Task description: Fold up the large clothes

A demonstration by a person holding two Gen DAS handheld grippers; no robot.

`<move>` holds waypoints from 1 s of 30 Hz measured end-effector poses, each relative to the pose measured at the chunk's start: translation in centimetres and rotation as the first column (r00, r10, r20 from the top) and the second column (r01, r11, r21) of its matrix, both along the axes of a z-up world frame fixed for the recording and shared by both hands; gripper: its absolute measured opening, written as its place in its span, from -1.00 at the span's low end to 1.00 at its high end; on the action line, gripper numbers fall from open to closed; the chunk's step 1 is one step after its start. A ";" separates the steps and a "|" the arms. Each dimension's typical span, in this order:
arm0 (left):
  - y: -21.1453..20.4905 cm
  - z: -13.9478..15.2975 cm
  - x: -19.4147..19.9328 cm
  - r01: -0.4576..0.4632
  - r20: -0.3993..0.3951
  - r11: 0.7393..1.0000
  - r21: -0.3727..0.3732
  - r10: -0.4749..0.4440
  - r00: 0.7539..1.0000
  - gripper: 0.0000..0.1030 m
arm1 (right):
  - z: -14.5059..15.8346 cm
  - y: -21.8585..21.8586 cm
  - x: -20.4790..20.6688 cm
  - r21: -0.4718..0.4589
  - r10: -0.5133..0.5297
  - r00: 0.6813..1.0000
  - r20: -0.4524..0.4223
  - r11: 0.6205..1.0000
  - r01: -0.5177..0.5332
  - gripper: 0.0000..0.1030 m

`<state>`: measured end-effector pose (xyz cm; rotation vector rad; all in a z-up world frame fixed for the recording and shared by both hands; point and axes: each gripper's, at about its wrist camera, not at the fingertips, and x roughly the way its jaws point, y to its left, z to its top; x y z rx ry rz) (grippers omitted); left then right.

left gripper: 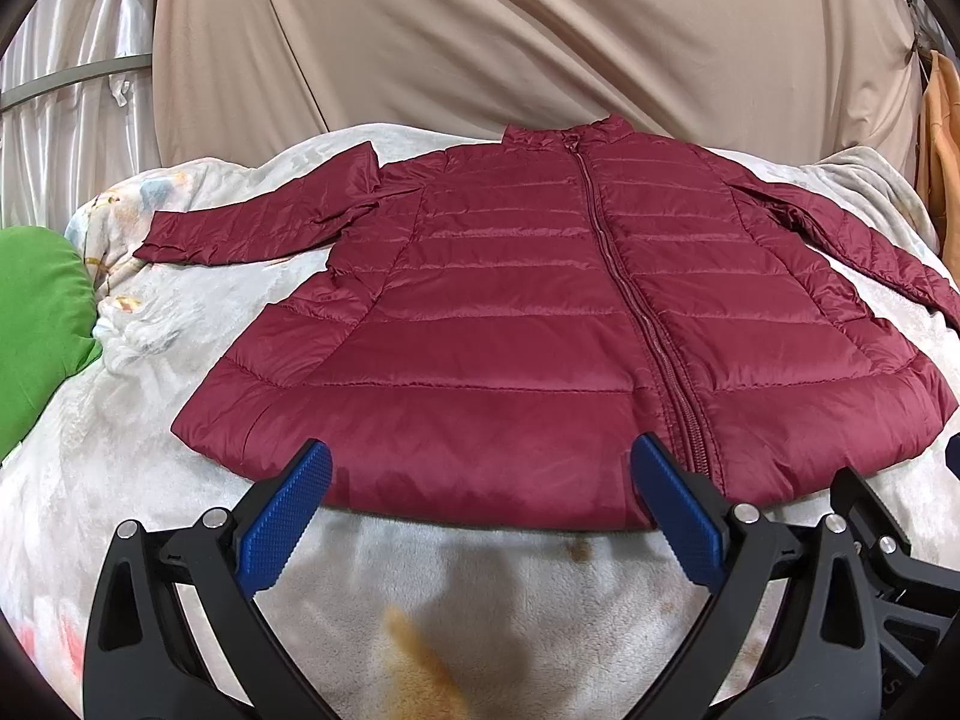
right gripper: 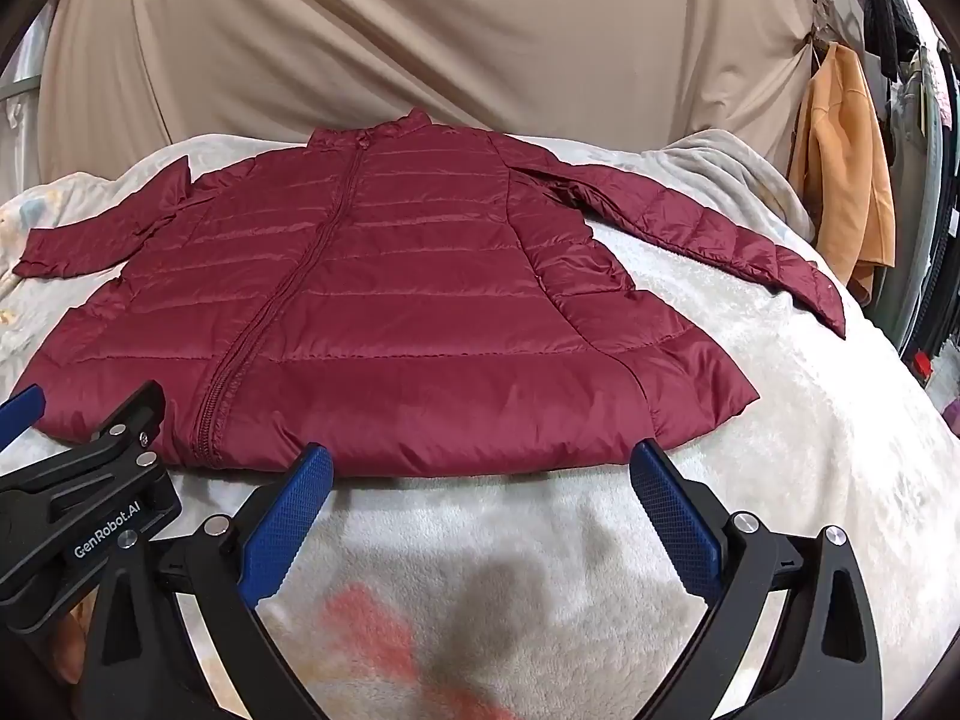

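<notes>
A dark red quilted jacket [left gripper: 510,312] lies flat and zipped on a white fleece blanket [left gripper: 480,588], collar away from me, both sleeves spread out to the sides. It also shows in the right wrist view [right gripper: 390,312]. My left gripper [left gripper: 480,468] is open and empty, its blue pads [left gripper: 288,516] just above the near hem, left of the zipper. My right gripper [right gripper: 480,468] is open and empty at the near hem, right of the zipper. The left gripper's body [right gripper: 78,492] shows at the left of the right wrist view.
A green cushion [left gripper: 42,330] lies at the blanket's left edge. A beige sheet [left gripper: 510,42] hangs behind the bed. An orange garment [right gripper: 840,180] hangs at the right, with more hanging clothes [right gripper: 918,120] beyond it.
</notes>
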<state>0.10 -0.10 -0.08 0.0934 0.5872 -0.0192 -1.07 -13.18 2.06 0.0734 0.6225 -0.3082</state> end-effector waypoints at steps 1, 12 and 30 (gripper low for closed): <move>0.0 0.0 0.0 -0.001 0.000 1.000 0.000 0.001 1.000 0.89 | 0.1 -0.2 0.1 0.000 0.000 1.000 0.000 1.000 0.000 0.90; 0.0 0.0 0.0 -0.001 -0.001 1.000 0.002 0.001 1.000 0.88 | 0.1 -0.1 0.1 -0.002 -0.001 1.000 -0.002 1.000 0.001 0.90; 0.0 0.0 0.0 -0.001 -0.001 1.000 0.003 0.001 1.000 0.88 | 0.2 -0.2 0.1 -0.004 -0.001 1.000 -0.003 1.000 0.001 0.90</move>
